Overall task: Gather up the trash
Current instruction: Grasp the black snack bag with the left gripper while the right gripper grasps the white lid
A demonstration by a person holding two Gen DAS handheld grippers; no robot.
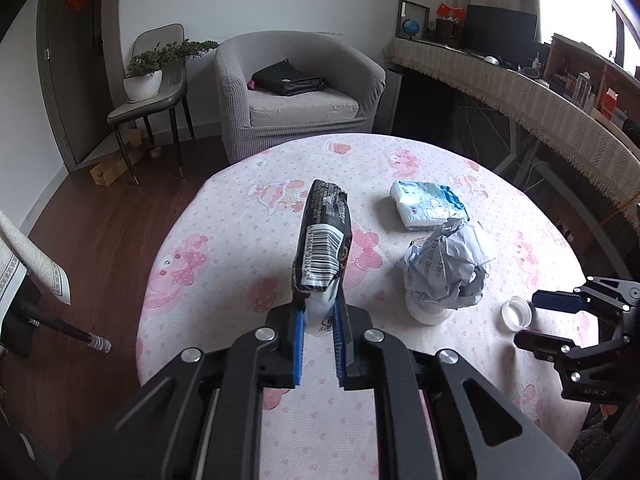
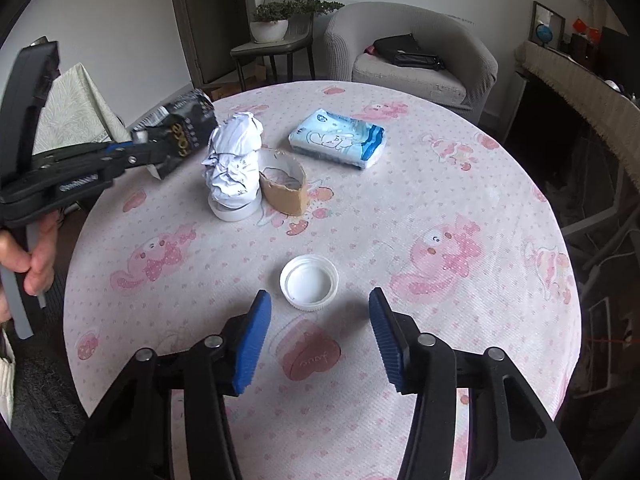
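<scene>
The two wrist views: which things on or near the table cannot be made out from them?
- Left wrist view: the black wrapper in the left gripper shows only its back; its lower end is hidden between the fingers.
- Left wrist view: the crumpled paper hides the cardboard ring.
- Right wrist view: the wrapper's lettering is too blurred to read.
- Both views: no trash bin is in frame.

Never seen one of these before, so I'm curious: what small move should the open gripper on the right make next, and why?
Probably ease the right gripper forward and down around the white cap, then close. Its jaws stand open just short of the cap, which lies loose on the table, while the left gripper already pinches the black wrapper.
</scene>
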